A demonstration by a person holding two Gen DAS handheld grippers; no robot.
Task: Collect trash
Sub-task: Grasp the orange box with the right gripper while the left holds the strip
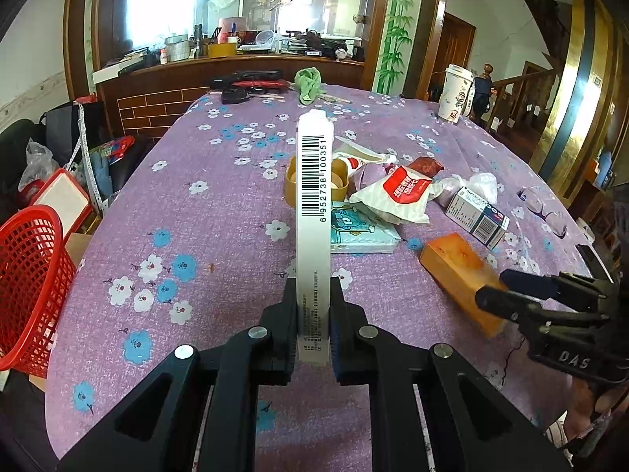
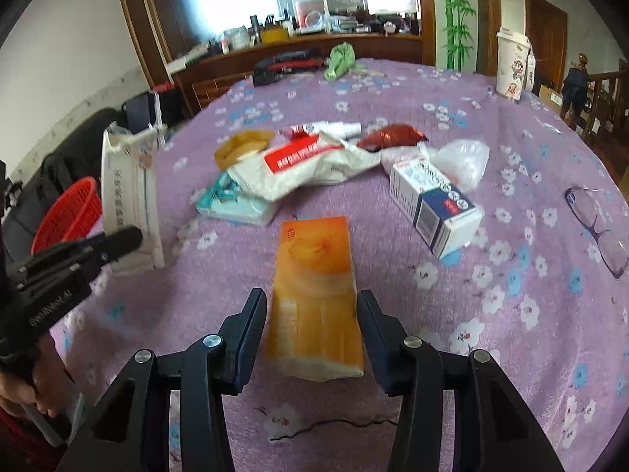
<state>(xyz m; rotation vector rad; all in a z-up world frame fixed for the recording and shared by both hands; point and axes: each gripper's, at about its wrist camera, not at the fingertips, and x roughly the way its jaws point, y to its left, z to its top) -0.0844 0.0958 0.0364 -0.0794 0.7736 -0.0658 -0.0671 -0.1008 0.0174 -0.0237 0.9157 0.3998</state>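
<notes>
My left gripper is shut on a flat white box with a barcode on its edge, held above the purple flowered table; the box also shows in the right wrist view. My right gripper is open, its fingers on either side of an orange box lying on the cloth, also in the left wrist view. Beyond lie a white and red wrapper, a blue and white carton, a teal tissue pack and a brown wrapper.
A red mesh basket stands off the table's left edge. Glasses lie at the right. A paper cup stands at the far right, a green cloth and black items at the far edge.
</notes>
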